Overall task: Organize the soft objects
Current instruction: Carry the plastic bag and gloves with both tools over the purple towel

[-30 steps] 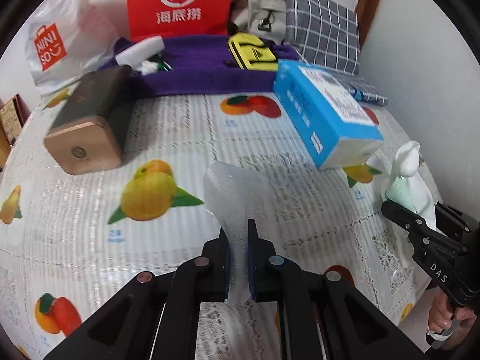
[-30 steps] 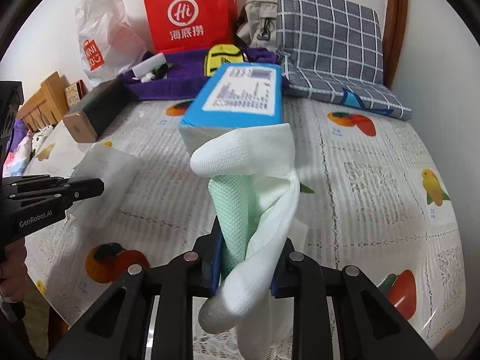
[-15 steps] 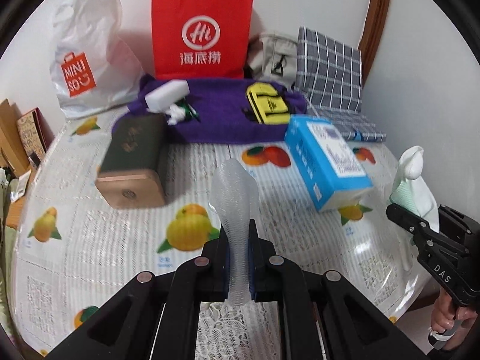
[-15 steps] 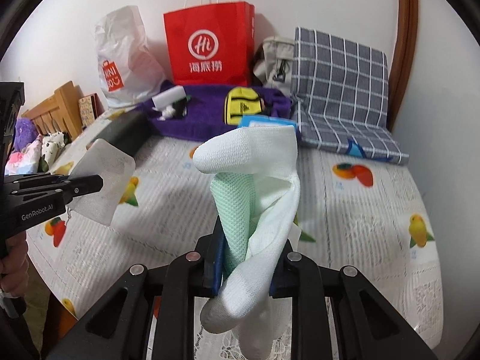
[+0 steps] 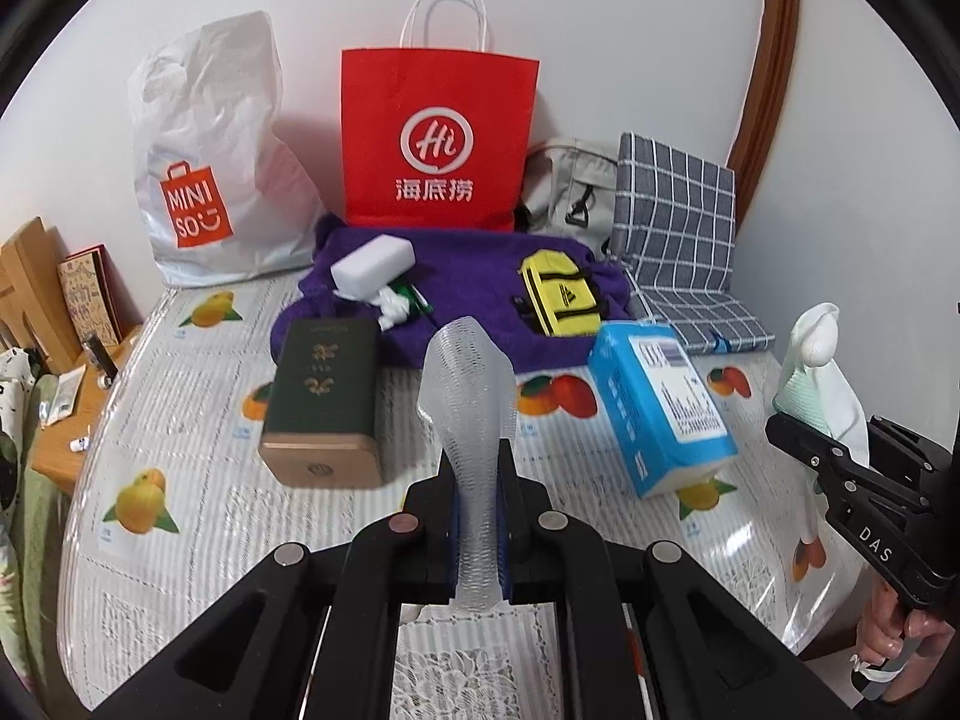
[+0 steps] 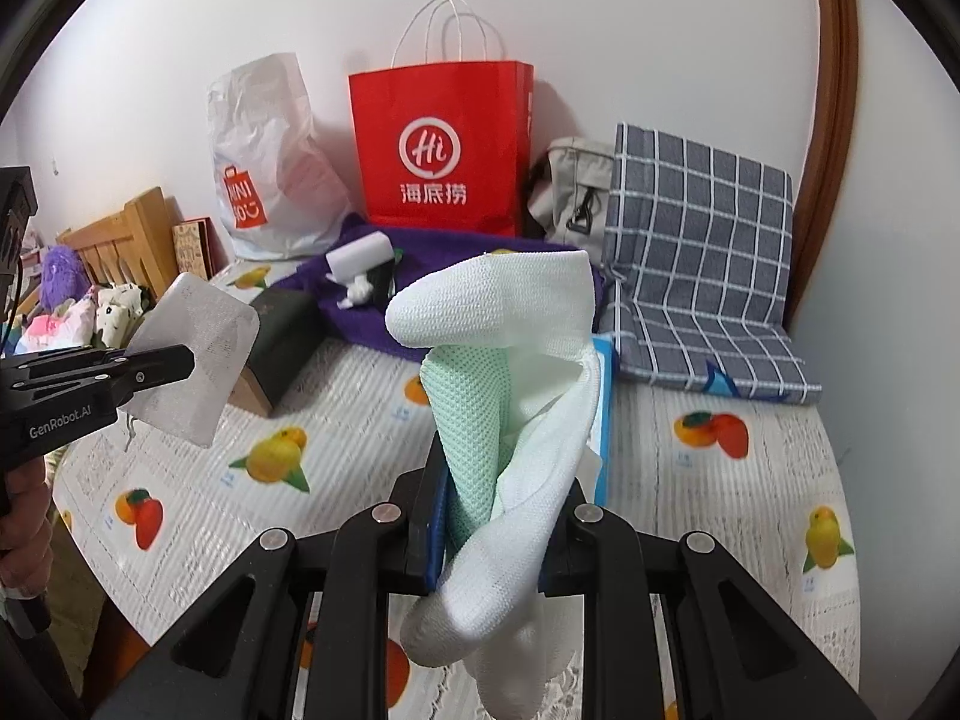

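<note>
Fruit-print tablecloth [image 5: 198,516], knitted sock [image 6: 510,396]

I get bright, even, soft indoor light in both views, apparently from overhead. Shadows are faint: a pale one on the wall [image 5: 630,30] beside the red bag [image 5: 437,141]. The clear plastic cover [image 5: 774,594] over the bed glares at four o'clock in the left view. Focus is sharp centrally. Fisheye bending curves the door frame [image 6: 837,120] at two o'clock, and black vignette rings every corner.
</note>
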A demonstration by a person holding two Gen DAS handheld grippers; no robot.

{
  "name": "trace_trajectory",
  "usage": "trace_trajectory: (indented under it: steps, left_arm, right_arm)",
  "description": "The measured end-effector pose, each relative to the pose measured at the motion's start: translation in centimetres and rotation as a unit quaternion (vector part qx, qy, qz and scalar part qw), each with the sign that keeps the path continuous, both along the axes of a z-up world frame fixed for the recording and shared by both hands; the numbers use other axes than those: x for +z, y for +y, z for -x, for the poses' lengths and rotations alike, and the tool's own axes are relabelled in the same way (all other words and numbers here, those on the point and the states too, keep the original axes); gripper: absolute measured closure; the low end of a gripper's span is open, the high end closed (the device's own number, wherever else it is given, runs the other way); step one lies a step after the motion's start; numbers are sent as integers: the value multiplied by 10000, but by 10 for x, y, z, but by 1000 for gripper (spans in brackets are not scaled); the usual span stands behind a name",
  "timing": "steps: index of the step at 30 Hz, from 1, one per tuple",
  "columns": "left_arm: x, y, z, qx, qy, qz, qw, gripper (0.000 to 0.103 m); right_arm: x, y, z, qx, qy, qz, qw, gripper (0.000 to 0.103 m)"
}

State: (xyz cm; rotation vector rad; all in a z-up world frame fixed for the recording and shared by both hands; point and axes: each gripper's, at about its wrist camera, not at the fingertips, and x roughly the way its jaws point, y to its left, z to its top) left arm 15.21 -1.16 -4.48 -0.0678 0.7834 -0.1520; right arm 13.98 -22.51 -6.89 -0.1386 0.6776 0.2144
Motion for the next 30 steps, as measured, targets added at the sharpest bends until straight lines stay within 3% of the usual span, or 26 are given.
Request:
trace_trajectory:
  steps: [30]
  left_arm:
    - [39, 27, -56, 305, -284, 46, 9991, 94]
  right_arm:
    - [43, 25, -66, 163, -293, -35, 9994, 81]
